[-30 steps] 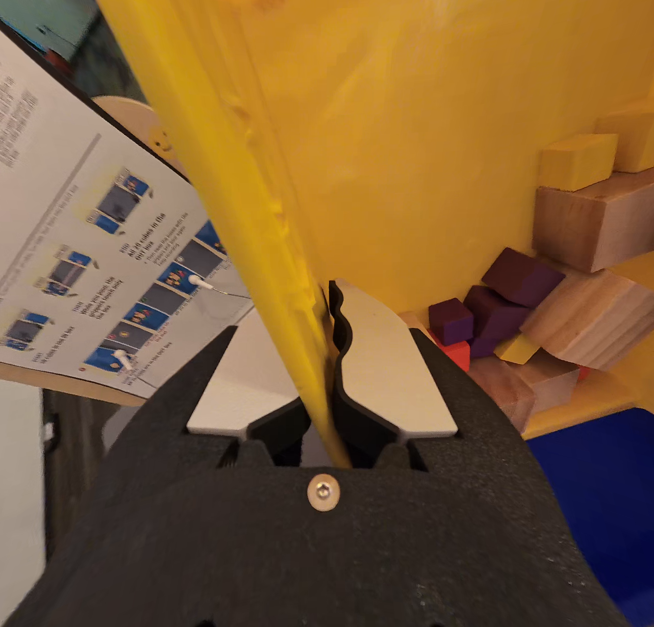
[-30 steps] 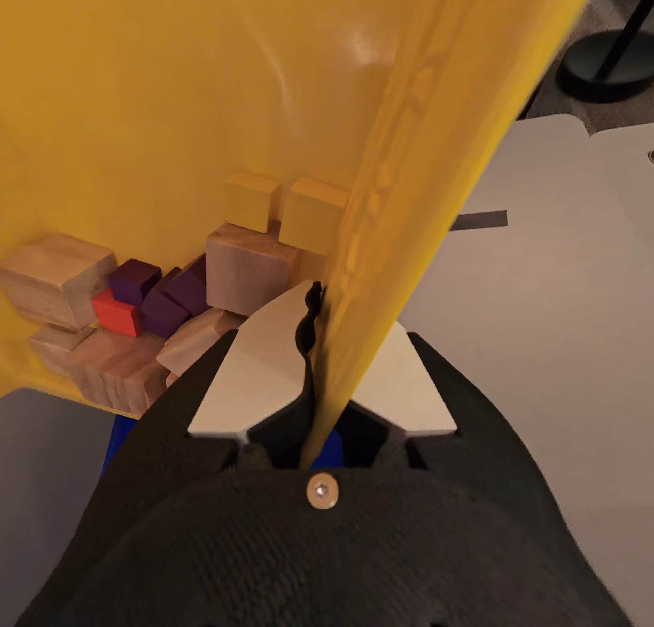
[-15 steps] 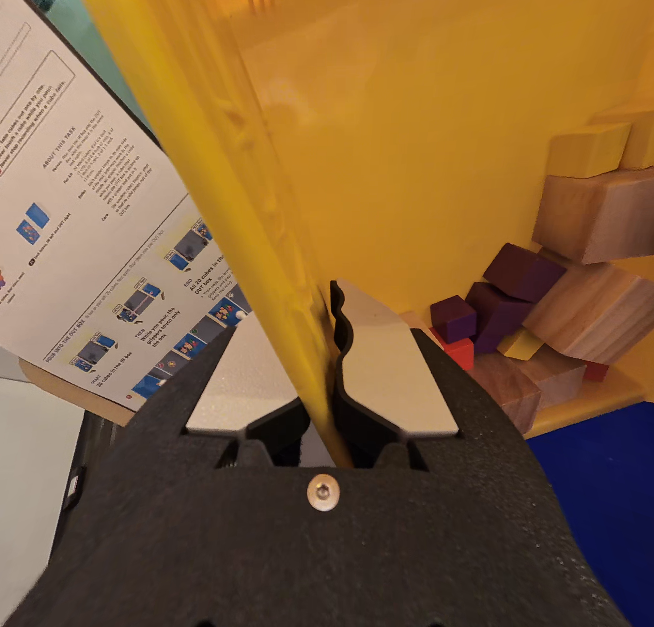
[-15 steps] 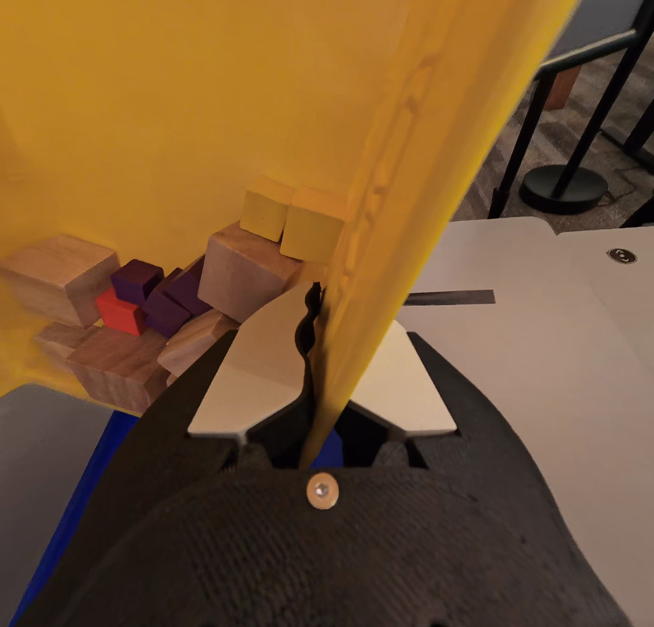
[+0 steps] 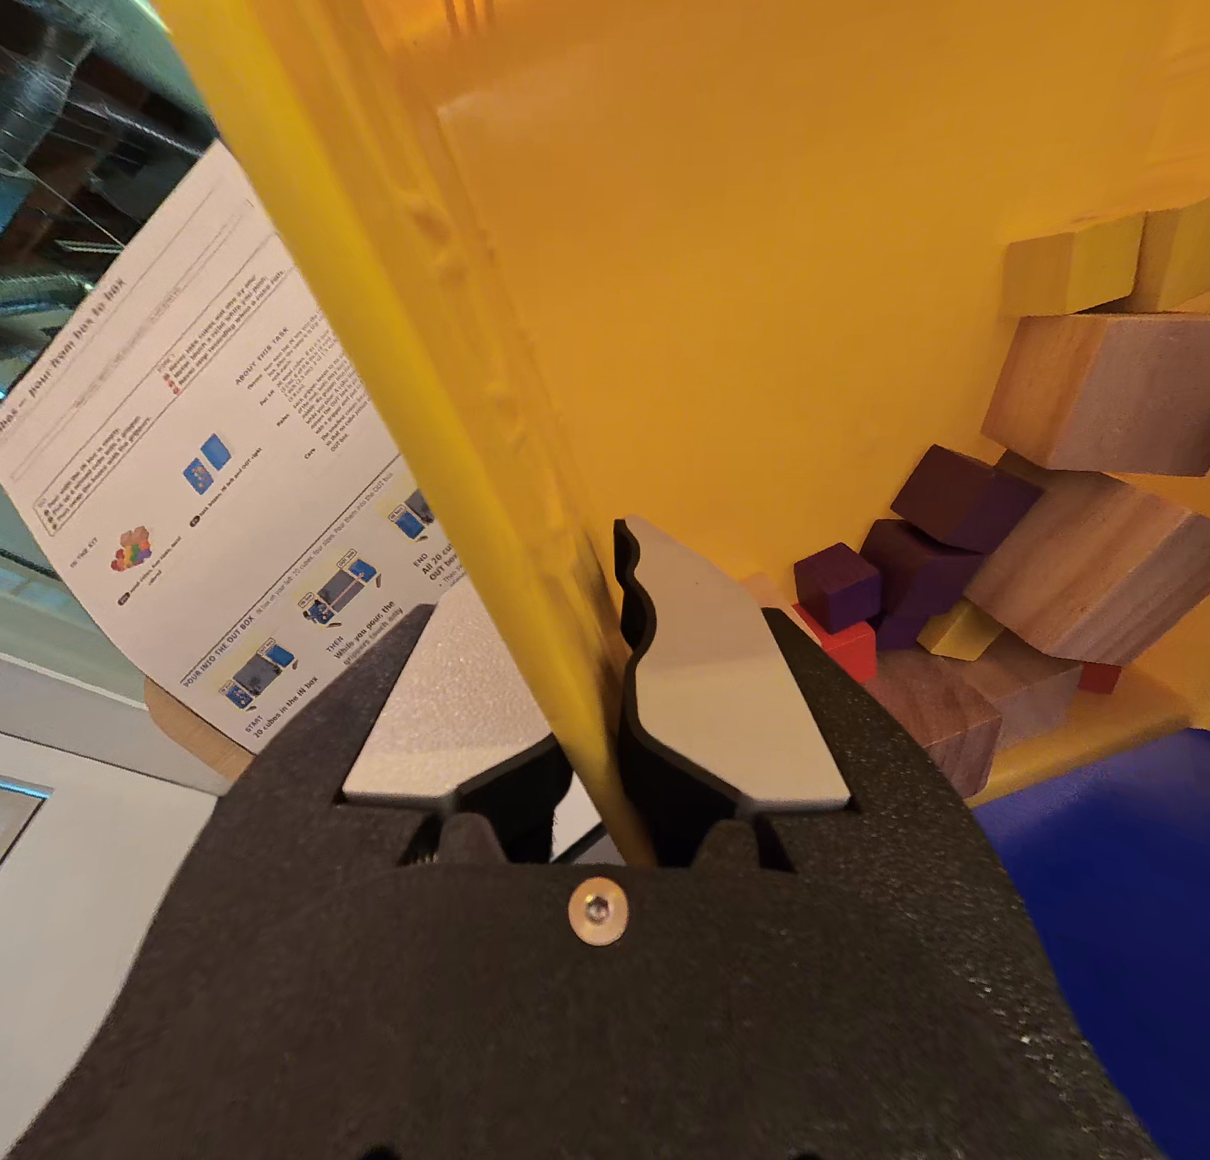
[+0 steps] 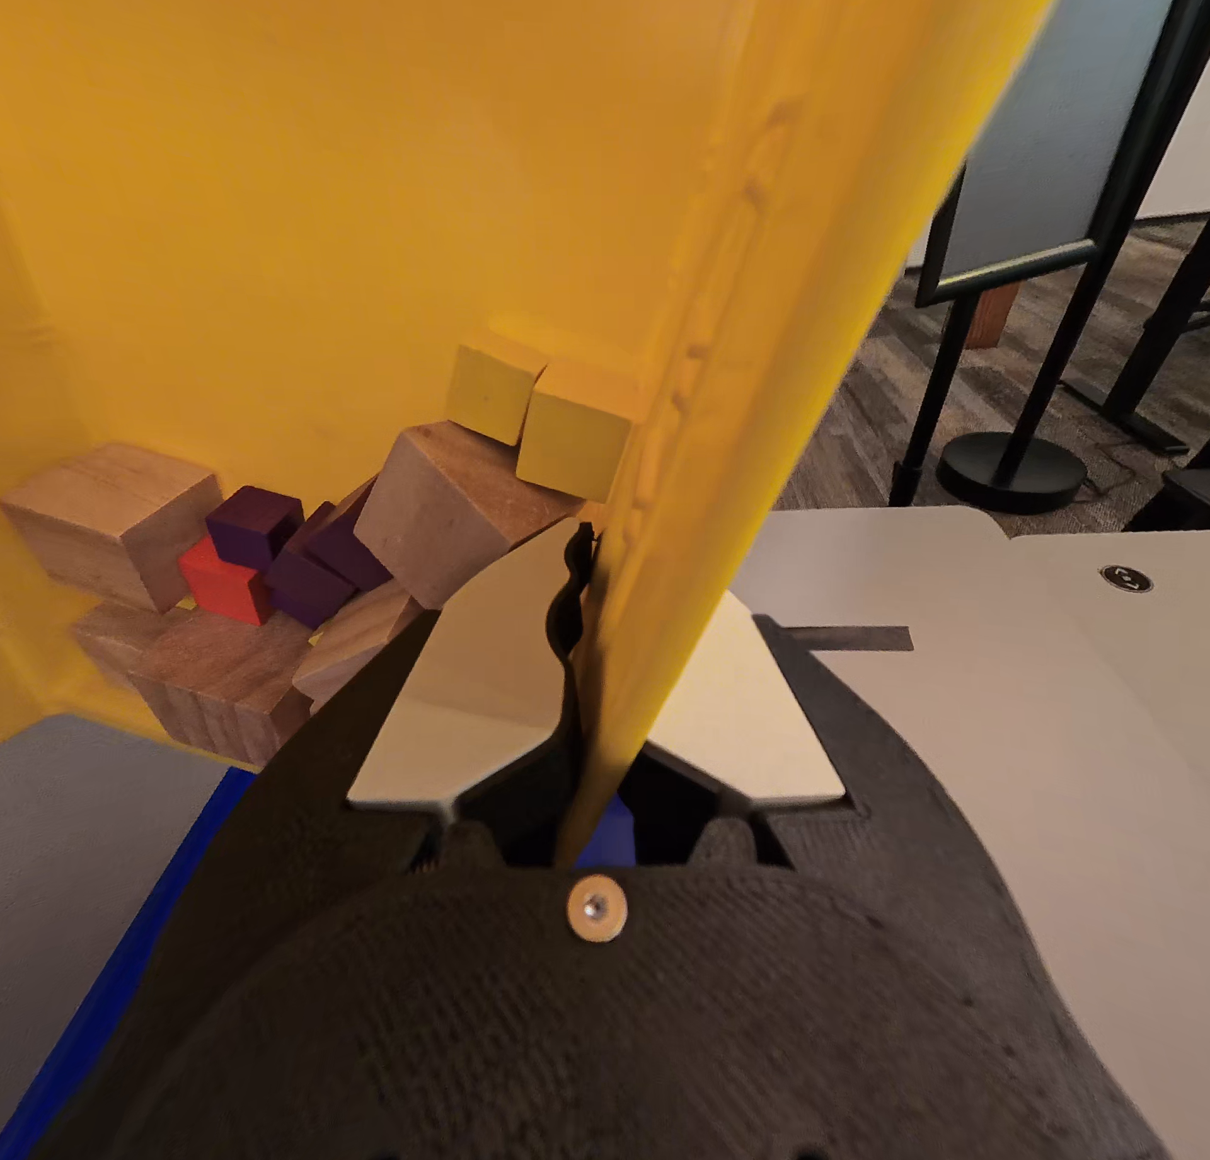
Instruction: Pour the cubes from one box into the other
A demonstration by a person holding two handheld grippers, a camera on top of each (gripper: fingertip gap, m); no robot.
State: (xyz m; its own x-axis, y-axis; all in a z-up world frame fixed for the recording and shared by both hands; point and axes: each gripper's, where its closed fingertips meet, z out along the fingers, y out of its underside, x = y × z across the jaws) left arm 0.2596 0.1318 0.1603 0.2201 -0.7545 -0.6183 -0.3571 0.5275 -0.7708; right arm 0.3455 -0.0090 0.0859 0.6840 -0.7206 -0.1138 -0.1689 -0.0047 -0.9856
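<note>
I hold a yellow box [image 5: 753, 264] tilted steeply, its open side toward me. My left gripper [image 5: 599, 578] is shut on its left wall, and my right gripper [image 6: 592, 578] is shut on its right wall [image 6: 707, 342]. Several cubes [image 5: 1047, 539] are piled against the box's low edge: big plain wooden ones, purple, red and yellow ones; they also show in the right wrist view [image 6: 314, 565]. A blue box [image 5: 1113, 866] lies just below the yellow box's low edge, and its blue rim [image 6: 131, 919] shows in the right wrist view.
An instruction sheet on a board [image 5: 216, 473] stands to the left. The grey-white table [image 6: 982, 703] runs to the right, with a dark strip of tape [image 6: 851, 638] on it. Black stands with round bases [image 6: 1011, 473] are on the floor beyond.
The yellow box has tipped up further with both grippers still shut on it. The cubes have shifted slightly at the low edge. More of the room behind has come into view.
</note>
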